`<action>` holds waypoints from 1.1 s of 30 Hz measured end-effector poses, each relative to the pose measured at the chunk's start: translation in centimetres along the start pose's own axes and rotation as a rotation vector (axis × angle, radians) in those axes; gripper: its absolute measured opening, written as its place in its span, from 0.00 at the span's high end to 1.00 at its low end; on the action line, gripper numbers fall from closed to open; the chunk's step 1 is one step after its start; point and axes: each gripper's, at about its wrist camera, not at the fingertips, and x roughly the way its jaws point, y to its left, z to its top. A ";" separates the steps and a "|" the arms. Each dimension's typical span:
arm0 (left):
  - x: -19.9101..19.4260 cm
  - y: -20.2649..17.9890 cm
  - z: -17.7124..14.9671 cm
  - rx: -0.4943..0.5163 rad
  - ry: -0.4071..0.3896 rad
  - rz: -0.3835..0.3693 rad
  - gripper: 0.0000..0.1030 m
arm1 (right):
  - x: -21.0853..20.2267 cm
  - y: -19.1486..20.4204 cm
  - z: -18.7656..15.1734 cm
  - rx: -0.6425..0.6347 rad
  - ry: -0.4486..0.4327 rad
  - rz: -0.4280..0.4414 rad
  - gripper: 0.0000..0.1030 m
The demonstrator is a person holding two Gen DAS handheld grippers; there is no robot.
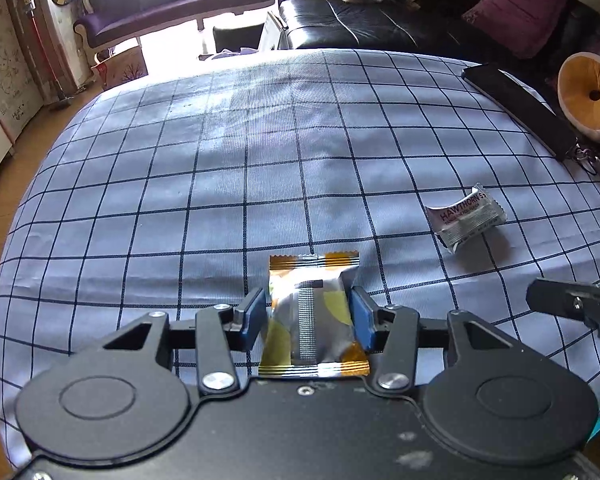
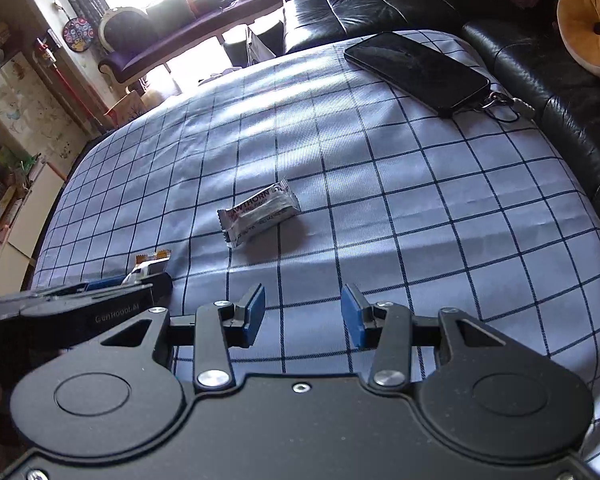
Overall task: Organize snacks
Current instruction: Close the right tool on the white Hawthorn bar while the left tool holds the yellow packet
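Two wrapped snacks on a worktop (image 1: pixel 220 168) draped in pale blue cloth with a dark grid, slightly creased. Gold-and-silver foil packet (image 1: pixel 314 316), flat and rectangular with crimped ends and a ribbed centre seam, near the near edge, between the blue pads of the left gripper (image 1: pixel 309 316). Fingers (image 1: pixel 253 318) angled steeply down, parted about a packet's width, pads at the wrapper's two long sides; pressing or only touching, cannot tell. White crinkled hawthorn bar (image 2: pixel 260 216), narrow and glossy, toward the middle, skewed to the grid. Right gripper (image 2: pixel 303 315) tilted downward above bare cloth short of that bar, its fingers (image 2: pixel 354 316) spread with nothing between. Black glossy phone (image 2: pixel 418 70) at the far right corner, by a black leather sofa (image 2: pixel 560 120).
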 end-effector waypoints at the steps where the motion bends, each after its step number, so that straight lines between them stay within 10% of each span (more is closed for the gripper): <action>1: 0.0 0.0 -0.1 0.001 -0.004 0.000 0.51 | 0.3 -0.1 0.3 0.022 0.005 0.006 0.50; 19: -0.6 1.4 0.1 -0.017 0.000 -0.046 0.58 | 2.6 0.7 1.4 0.060 -0.025 0.027 0.49; 24: -0.3 3.4 0.7 -0.047 -0.024 0.117 0.61 | 2.8 1.1 1.6 0.051 -0.038 0.041 0.49; 33: 0.5 6.1 1.2 -0.111 0.011 0.031 0.60 | 4.4 2.5 2.6 0.049 -0.069 0.043 0.48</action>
